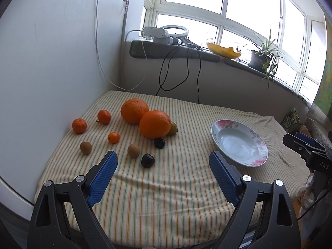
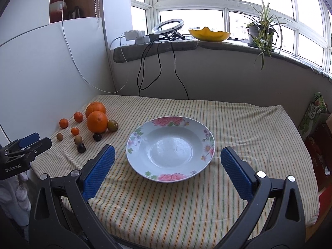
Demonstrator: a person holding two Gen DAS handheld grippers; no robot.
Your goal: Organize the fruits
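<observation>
Two big oranges (image 1: 154, 123) (image 1: 134, 110) lie on the striped cloth with three small mandarins (image 1: 79, 125), two brown kiwis (image 1: 133, 150), two dark plums (image 1: 147, 160) and a greenish fruit (image 1: 172, 129). An empty floral plate (image 1: 238, 143) sits to their right; it also shows in the right wrist view (image 2: 170, 148). My left gripper (image 1: 162, 161) is open and empty, just short of the plums. My right gripper (image 2: 167, 161) is open and empty, hovering before the plate. The fruit group shows at the left in the right wrist view (image 2: 97, 121).
A white panel (image 1: 51, 62) stands along the table's left side. Cables (image 1: 176, 70) hang from the windowsill behind. A potted plant (image 2: 260, 33) and yellow bowl (image 2: 208, 34) sit on the sill. Boxes (image 2: 313, 118) stand right of the table.
</observation>
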